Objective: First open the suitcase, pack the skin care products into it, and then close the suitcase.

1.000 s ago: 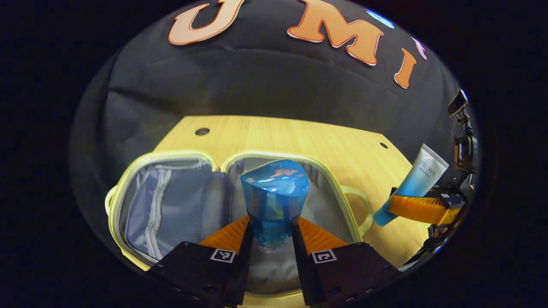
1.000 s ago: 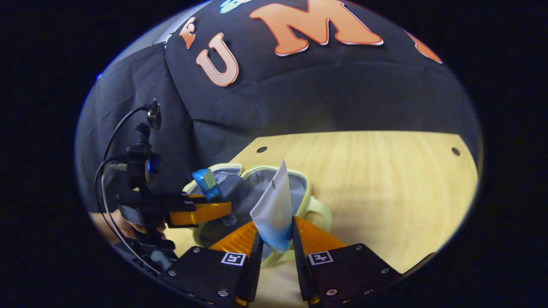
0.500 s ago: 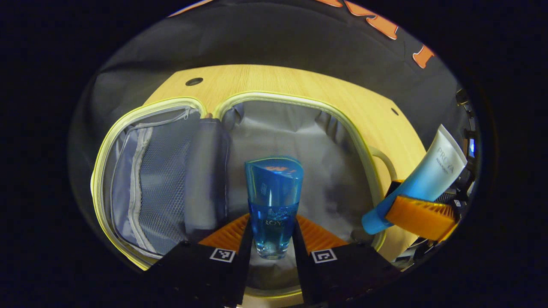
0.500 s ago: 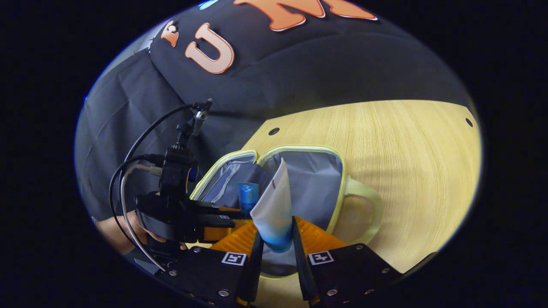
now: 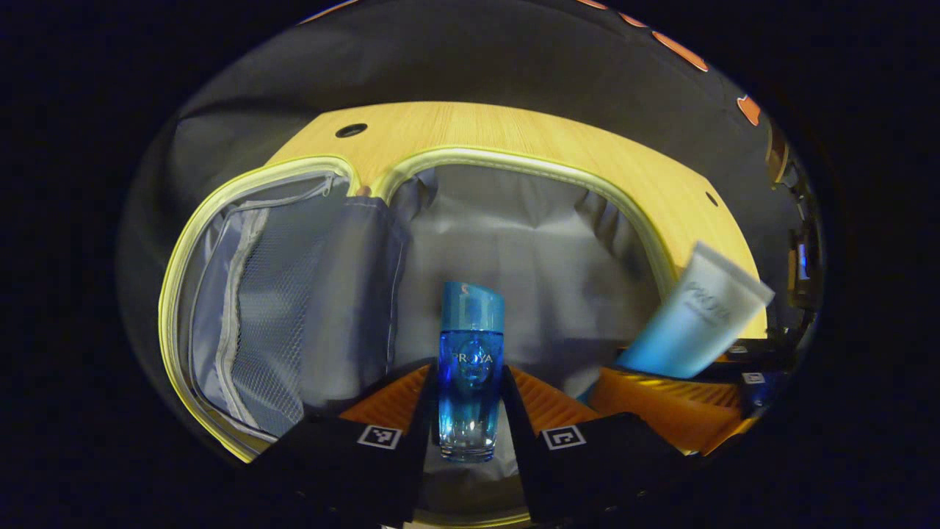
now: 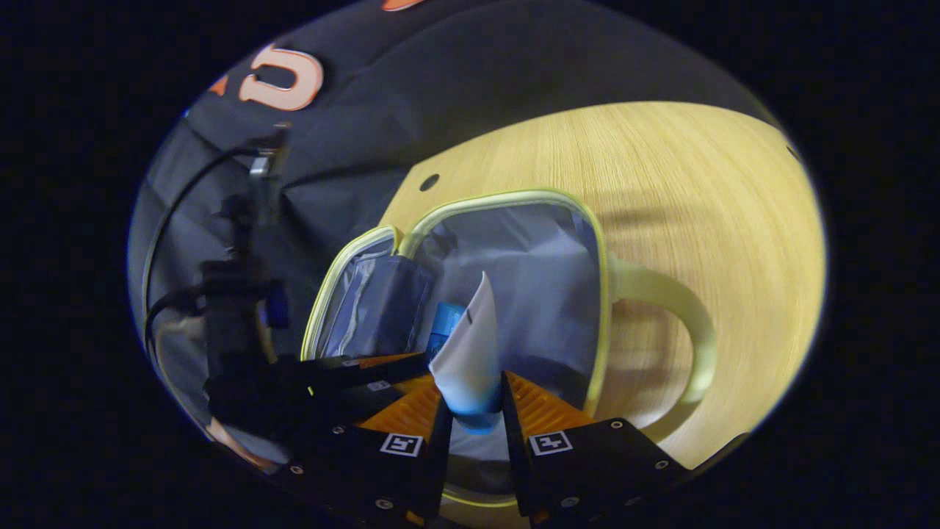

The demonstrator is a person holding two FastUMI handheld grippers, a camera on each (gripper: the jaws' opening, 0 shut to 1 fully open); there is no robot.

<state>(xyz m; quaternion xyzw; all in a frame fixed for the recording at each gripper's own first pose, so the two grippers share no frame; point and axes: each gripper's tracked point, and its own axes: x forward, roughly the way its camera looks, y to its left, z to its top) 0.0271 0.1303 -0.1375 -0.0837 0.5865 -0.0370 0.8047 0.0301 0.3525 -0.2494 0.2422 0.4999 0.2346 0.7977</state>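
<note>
The suitcase [image 5: 220, 213] lies open on the wooden table [image 5: 514, 128], its yellow-edged halves spread flat and the grey lining exposed; a mesh pocket [image 5: 257, 294] is seen in the left half. A blue bottle [image 5: 470, 353] is clamped upright between the fingers of the left gripper [image 5: 468, 411] and is held over the right half. A white-and-blue tube [image 6: 470, 353] is pinched at its blue cap end by the right gripper [image 6: 474, 433], also above the open right half, just beside the bottle. In the right gripper view, the suitcase handle [image 6: 683, 330] is seen resting on the table.
</note>
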